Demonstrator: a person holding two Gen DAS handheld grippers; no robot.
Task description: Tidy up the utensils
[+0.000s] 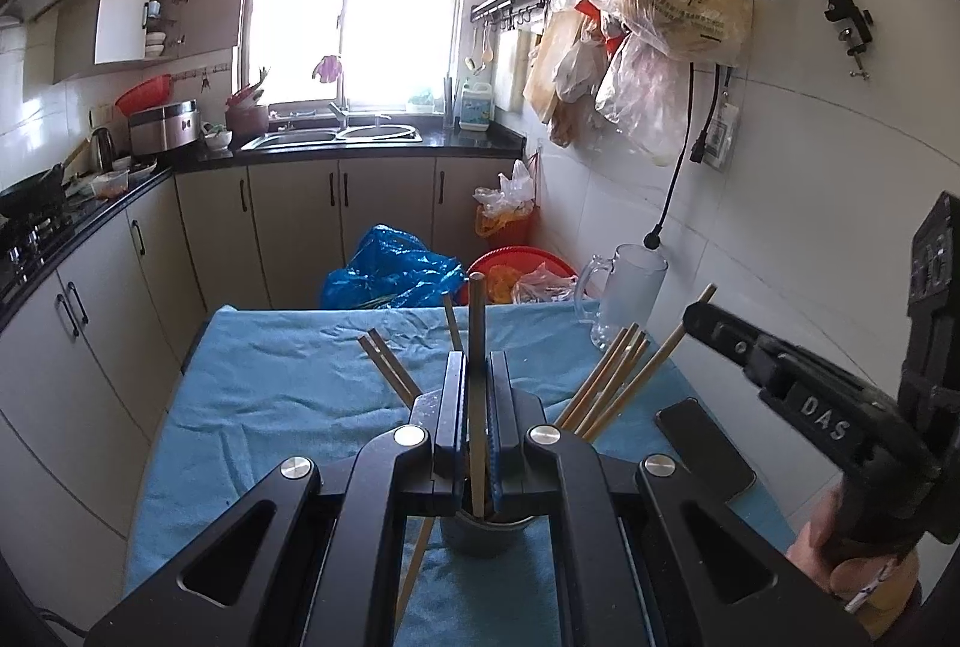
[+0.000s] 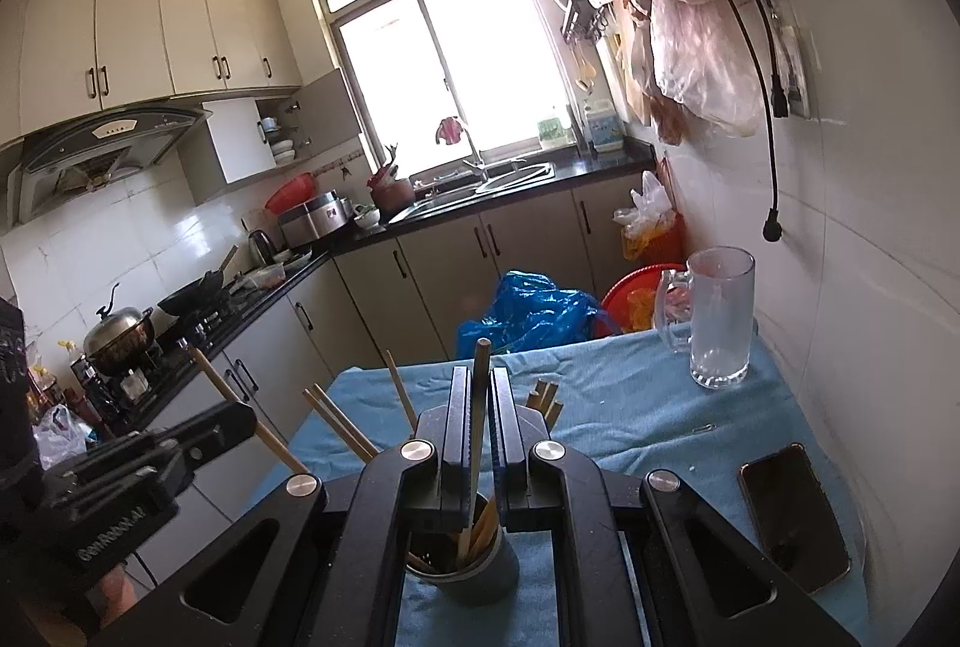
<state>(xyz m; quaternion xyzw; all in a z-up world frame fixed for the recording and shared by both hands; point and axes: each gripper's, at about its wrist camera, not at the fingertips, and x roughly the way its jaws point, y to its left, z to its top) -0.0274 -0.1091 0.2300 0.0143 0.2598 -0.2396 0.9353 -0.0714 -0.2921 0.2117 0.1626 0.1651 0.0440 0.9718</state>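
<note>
A grey cup [image 1: 486, 536] stands on the blue cloth with several wooden chopsticks [image 1: 606, 377] fanning out of it. Directly above the cup, my left gripper [image 1: 477, 356] is shut on one chopstick [image 1: 477, 311] that stands nearly upright. From the right, my right gripper [image 1: 699, 317] comes in shut on another chopstick [image 1: 672, 347]. The right wrist view shows the same cup [image 2: 465, 572] below my right gripper [image 2: 480, 371], whose pads clamp an upright chopstick [image 2: 480, 356]. My left gripper [image 2: 240, 416] enters at the left, pinching a slanted chopstick [image 2: 219, 377].
A glass mug [image 2: 717, 323] stands at the table's far right corner. A dark phone [image 2: 792, 515] lies by the right edge near the wall. Beyond the table [image 1: 270, 383] sit a blue plastic bag [image 1: 390, 275] and a red basin [image 1: 522, 263]. Kitchen counters run along the left.
</note>
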